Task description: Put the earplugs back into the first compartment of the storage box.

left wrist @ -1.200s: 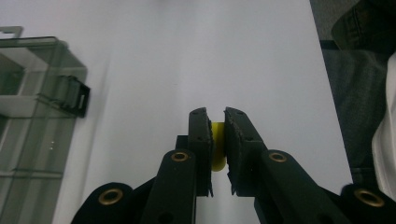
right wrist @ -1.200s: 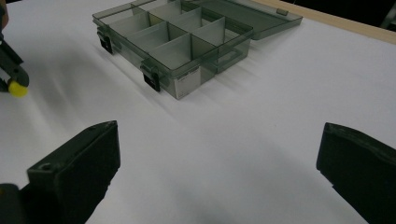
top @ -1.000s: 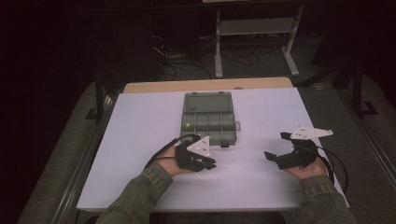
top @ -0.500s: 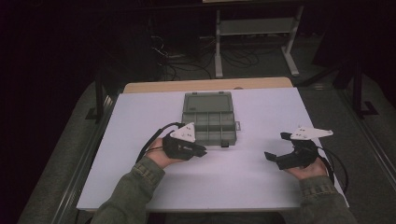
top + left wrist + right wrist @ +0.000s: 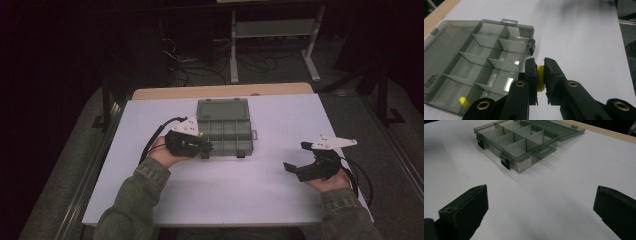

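Smoky clear organizer box sits open mid-table on the white table top, lid folded flat toward the far edge. Raised lettering on the lid corner in the left gripper view, too small and skewed to read. White label on the box front wall in the right gripper view, text illegible. Two black latches on the front wall, hanging open.

Box is split by dividers into small compartments. One yellow piece in box lies in a near compartment, left gripper view; other compartments look bare.

Left gripper is at the box's near-left corner, just beside or over its edge, cannot tell if touching. Jaws nearly closed, pinching a small yellow part between them.

Right gripper rests well apart from the box, near the table's right side, jaws spread wide, holding nothing.
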